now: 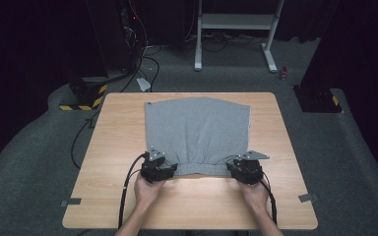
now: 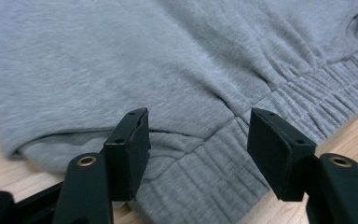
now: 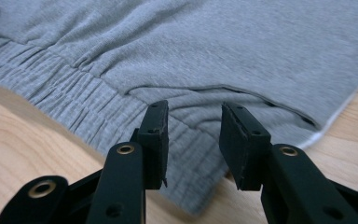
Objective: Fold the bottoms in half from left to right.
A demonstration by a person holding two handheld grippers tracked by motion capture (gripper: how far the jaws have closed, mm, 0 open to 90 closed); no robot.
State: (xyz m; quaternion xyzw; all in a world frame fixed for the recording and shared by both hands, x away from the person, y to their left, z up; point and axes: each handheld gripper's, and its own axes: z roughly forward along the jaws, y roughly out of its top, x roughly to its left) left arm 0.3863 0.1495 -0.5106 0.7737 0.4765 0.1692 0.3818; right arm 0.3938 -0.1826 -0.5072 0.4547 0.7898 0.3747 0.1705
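A grey sweat garment (image 1: 197, 130) lies flat on the wooden table (image 1: 123, 123), its ribbed elastic band (image 1: 199, 168) along the near edge. My left gripper (image 1: 171, 169) sits at the band's left corner. In the left gripper view the gripper (image 2: 198, 140) stands wide open, and the band (image 2: 200, 186) runs under the gap. My right gripper (image 1: 232, 168) is at the band's right corner. In the right gripper view the gripper (image 3: 191, 135) is open with a narrower gap just above the band's end (image 3: 191, 158). Neither gripper pinches the cloth (image 3: 242, 46).
Bare wood runs along the table's left, right and near sides. Tape marks (image 1: 71, 202) sit at the near corners. Beyond the table are a white desk frame (image 1: 236, 22), a stand with hazard stripes (image 1: 86, 96) and floor cables (image 1: 150, 64).
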